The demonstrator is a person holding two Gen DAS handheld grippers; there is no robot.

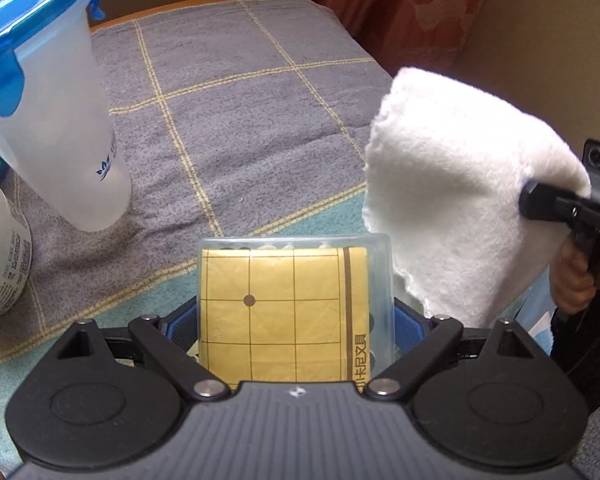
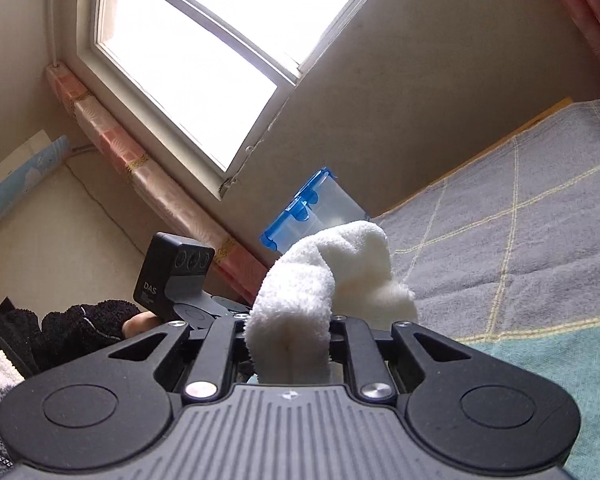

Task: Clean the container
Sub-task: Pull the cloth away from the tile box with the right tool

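My left gripper (image 1: 296,316) is shut on a clear plastic box (image 1: 296,300) with a yellow grid sheet and small game stones inside, held above the cloth-covered table. To its right hangs a white fluffy cloth (image 1: 460,200), draped close beside the box's right edge. The right gripper (image 1: 556,208) holds that cloth from the right side. In the right wrist view the white cloth (image 2: 320,292) bulges up between the fingers of my right gripper (image 2: 290,344), which is shut on it. The left gripper's body (image 2: 172,272) shows at the left there, held by a hand.
A tall frosted tumbler with a blue clip lid (image 1: 48,112) stands at the left, also visible behind the cloth (image 2: 312,208). A white tub (image 1: 0,256) sits at the far left edge. The table carries a grey checked towel (image 1: 236,112). A window (image 2: 188,64) and wall lie beyond.
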